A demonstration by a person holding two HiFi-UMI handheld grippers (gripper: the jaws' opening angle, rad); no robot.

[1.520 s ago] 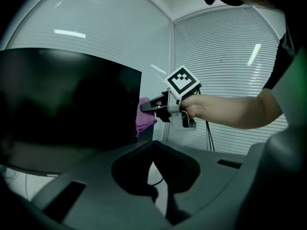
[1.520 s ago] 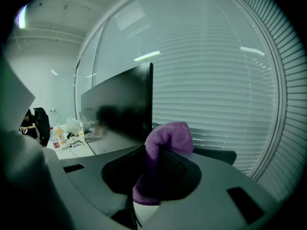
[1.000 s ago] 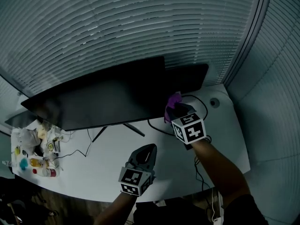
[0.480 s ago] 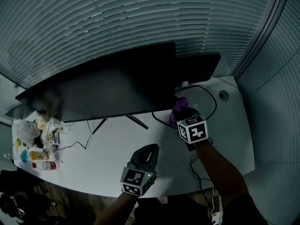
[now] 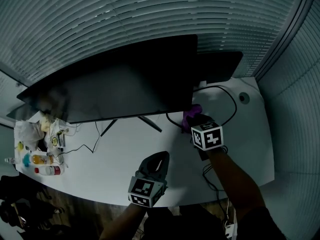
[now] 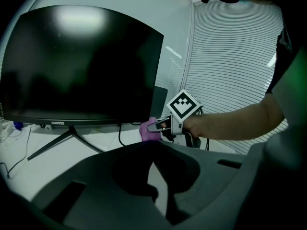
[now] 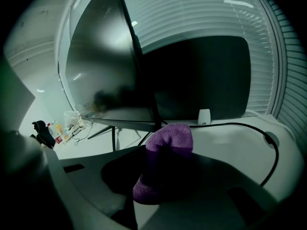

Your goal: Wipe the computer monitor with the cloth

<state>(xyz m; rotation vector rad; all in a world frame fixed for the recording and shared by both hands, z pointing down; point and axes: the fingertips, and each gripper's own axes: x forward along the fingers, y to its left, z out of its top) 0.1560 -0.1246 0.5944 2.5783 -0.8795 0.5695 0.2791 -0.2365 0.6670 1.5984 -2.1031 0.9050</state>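
Purple cloth (image 5: 191,115) sits gripped in the right gripper's (image 5: 195,121) fingers just beside the monitor's (image 5: 115,89) lower corner. The left gripper's (image 5: 156,160) fingers are closed and empty above the worktop (image 5: 125,149).

- Wide black curved computer monitor (image 5: 115,91): screen dark, standing upright on a thin splayed-leg stand on the white counter (image 5: 130,149).
- Purple fluffy cloth (image 5: 192,111): bunched into a wad and clamped between the jaws of the right hand-held gripper (image 5: 194,120), its top poking up past them, just beside the screen's lower right corner.
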